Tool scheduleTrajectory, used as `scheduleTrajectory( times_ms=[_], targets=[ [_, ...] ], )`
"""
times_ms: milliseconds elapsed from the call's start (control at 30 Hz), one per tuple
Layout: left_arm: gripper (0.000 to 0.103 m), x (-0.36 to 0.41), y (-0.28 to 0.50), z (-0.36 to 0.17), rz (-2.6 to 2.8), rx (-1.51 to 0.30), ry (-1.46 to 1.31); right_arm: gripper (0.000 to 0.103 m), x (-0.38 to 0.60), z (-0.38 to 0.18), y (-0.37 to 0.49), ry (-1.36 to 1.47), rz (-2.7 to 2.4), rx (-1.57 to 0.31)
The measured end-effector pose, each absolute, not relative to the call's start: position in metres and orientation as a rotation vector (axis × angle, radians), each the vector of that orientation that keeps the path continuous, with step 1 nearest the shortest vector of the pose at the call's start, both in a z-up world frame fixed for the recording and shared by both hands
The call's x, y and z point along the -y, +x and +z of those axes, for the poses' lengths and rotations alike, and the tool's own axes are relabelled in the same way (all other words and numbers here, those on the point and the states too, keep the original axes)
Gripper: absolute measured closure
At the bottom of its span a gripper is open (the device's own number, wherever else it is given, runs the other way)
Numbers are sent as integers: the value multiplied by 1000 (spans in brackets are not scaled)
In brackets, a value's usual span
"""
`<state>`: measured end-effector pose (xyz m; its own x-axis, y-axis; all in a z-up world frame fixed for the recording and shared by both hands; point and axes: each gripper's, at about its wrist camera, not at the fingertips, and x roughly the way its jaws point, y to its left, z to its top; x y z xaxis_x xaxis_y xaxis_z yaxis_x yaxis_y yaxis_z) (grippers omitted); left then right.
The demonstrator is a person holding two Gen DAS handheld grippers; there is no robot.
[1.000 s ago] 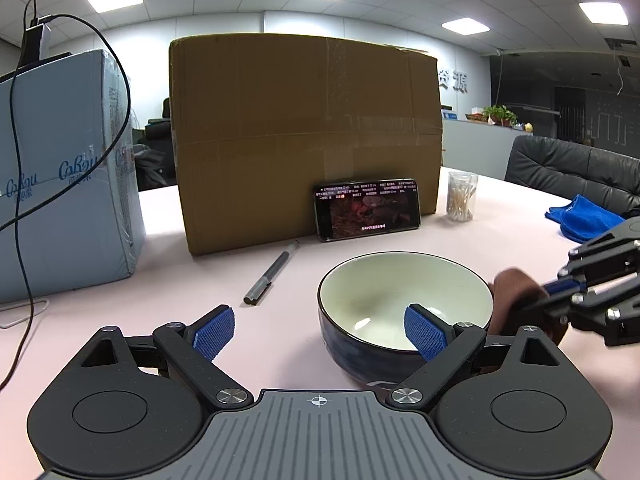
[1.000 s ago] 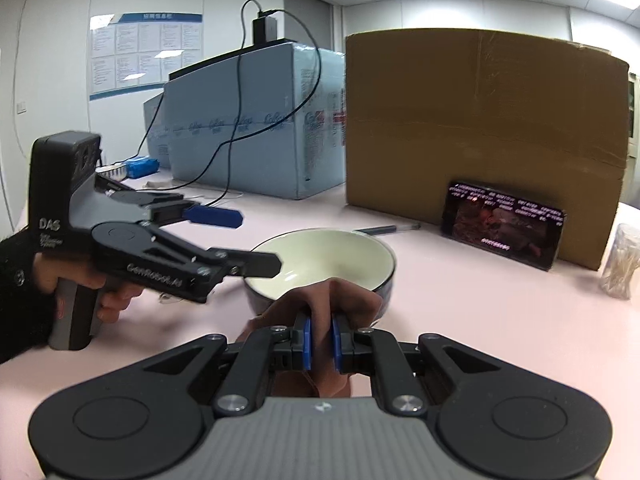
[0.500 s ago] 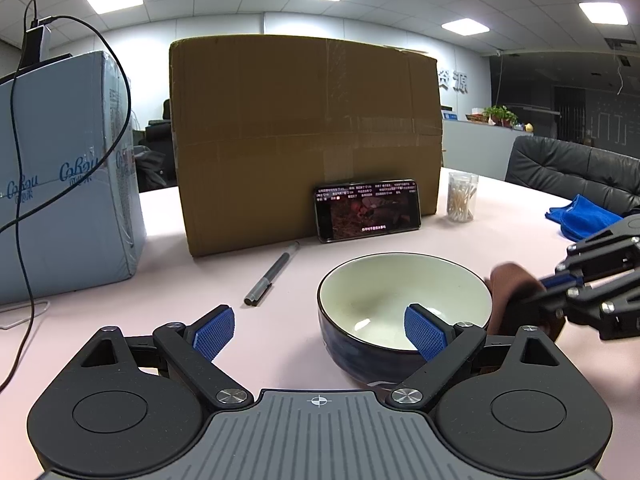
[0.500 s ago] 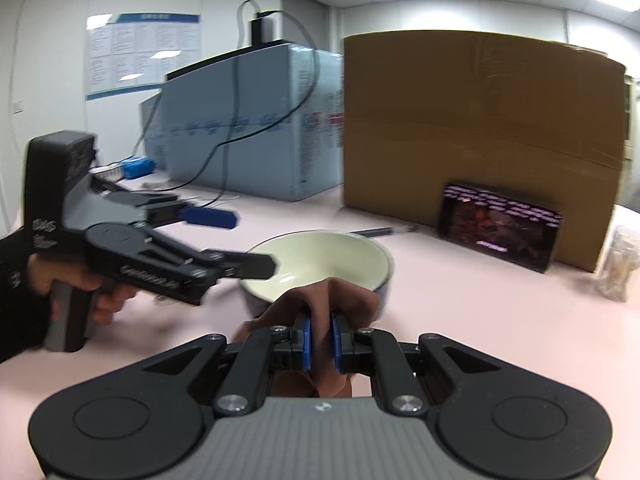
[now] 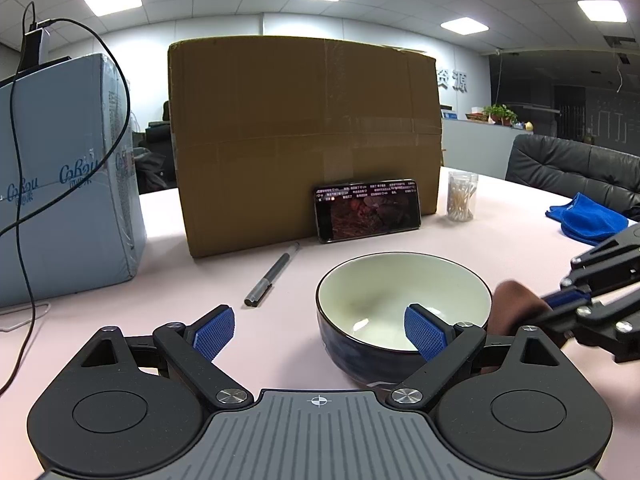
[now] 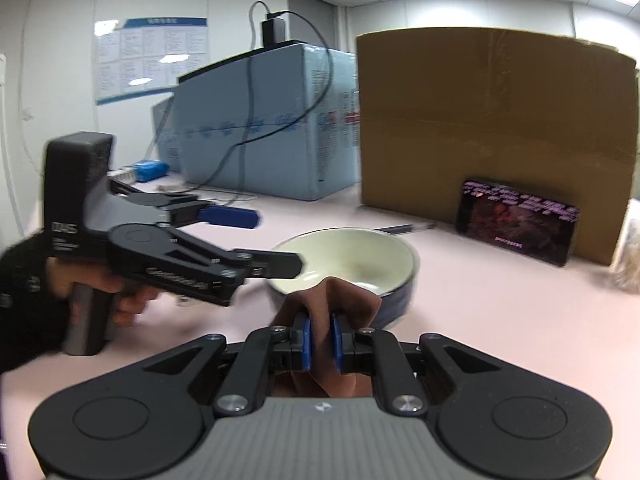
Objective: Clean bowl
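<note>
A dark blue bowl (image 5: 404, 308) with a cream inside stands on the pink table (image 5: 160, 296); it also shows in the right wrist view (image 6: 360, 256). My left gripper (image 5: 320, 330) is open, its right finger reaching over the bowl's near rim, its left finger beside the bowl. My right gripper (image 6: 321, 340) is shut on a brown cloth (image 6: 332, 300), held at the bowl's near rim in its view. In the left wrist view the cloth (image 5: 516, 304) sits just right of the bowl.
A cardboard box (image 5: 304, 140) stands behind the bowl with a phone (image 5: 368, 210) leaning on it. A pen (image 5: 272, 274) lies left of the bowl. A light blue carton (image 5: 60, 200), a jar of cotton swabs (image 5: 462, 196) and a blue cloth (image 5: 588, 220) are around.
My right gripper with the brown cloth has risen a little and drawn closer to the bowl's rim. The left gripper and the bowl have stayed still.
</note>
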<state>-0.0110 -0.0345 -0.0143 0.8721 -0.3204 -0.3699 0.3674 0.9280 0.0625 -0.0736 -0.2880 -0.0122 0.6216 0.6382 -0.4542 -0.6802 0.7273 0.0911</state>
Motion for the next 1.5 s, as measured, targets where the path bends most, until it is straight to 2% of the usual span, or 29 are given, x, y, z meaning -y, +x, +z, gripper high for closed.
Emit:
scheduleTrajectory(
  times_ms=[400,667,700,767,900,967,1100,1167,1267,1500],
  targets=[
    [9,35,-13,-14,-359,-359,132,87,326,25,-101,-98,819,-371],
    [9,35,-14,-14,-360,-355,134,88,314,15,-110,-282,1135,-480],
    [9,35,-15,-14,-359,-353,134,86,311,13,-110,-301,1159,-497],
    [9,35,-16,-13,-359,-350,134,69,308,11,-108,-345,1197,-530],
    [9,35,-19,-13,-361,-338,137,45,306,8,-109,-368,1236,-547],
    [9,34,-21,-12,-361,-328,134,24,308,9,-111,-379,1250,-531],
    [9,31,-23,-11,-355,-314,116,18,320,13,-113,-375,1224,-451],
    [8,28,-24,-9,-352,-305,101,7,327,16,-111,-338,1170,-382],
    [1,24,-26,-8,-340,-288,73,4,333,17,-102,-252,1072,-298],
    [0,12,-30,-2,-291,-178,13,0,346,11,-74,-83,666,-80]
  ],
)
